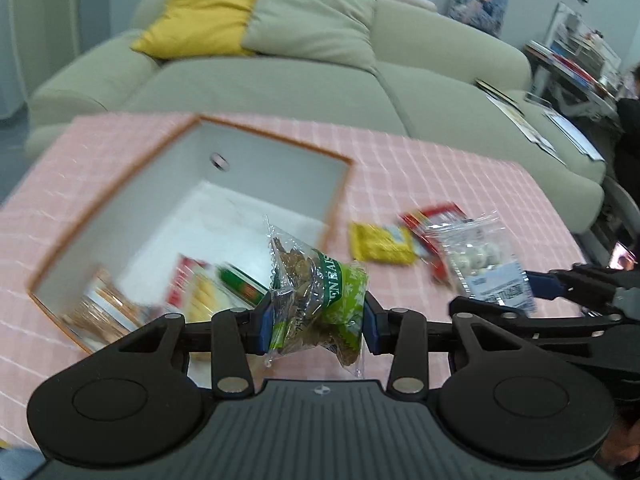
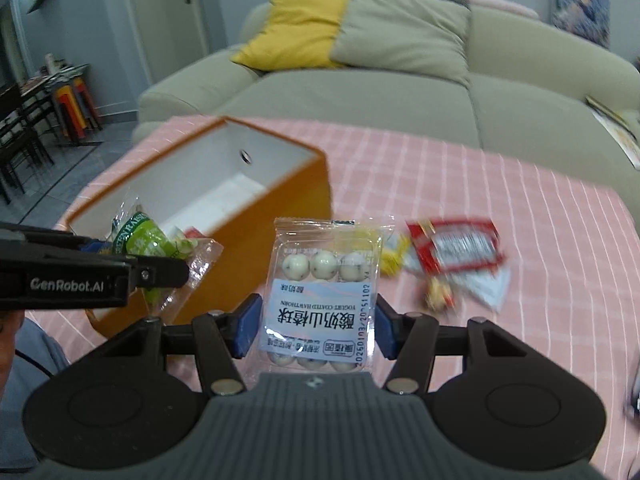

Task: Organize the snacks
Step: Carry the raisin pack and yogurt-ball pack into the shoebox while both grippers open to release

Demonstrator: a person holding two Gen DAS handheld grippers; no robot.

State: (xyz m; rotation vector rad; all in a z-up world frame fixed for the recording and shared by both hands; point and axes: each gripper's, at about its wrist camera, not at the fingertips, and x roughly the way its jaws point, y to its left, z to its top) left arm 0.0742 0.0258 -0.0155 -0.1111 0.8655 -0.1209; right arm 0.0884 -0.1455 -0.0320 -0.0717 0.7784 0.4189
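Note:
My left gripper (image 1: 316, 320) is shut on a clear and green raisin packet (image 1: 320, 288), held in the air over the near right corner of the orange box (image 1: 276, 140). My right gripper (image 2: 316, 328) is shut on a clear packet of yogurt-coated hawthorn balls (image 2: 320, 300), lifted above the pink checked tablecloth (image 2: 500, 184). Each gripper shows in the other view: the right gripper (image 1: 504, 296) with its ball packet (image 1: 480, 256), and the left gripper (image 2: 160, 264) with the green packet (image 2: 140, 240). The box's white inside holds several snack packets (image 1: 192, 292) at its near end.
On the cloth to the right of the box lie a yellow packet (image 1: 380, 244), a red packet (image 2: 456, 248), a white packet (image 2: 488, 288) and a small snack (image 2: 440, 296). A beige sofa (image 2: 360, 92) with a yellow cushion stands behind the table. Chairs stand far left.

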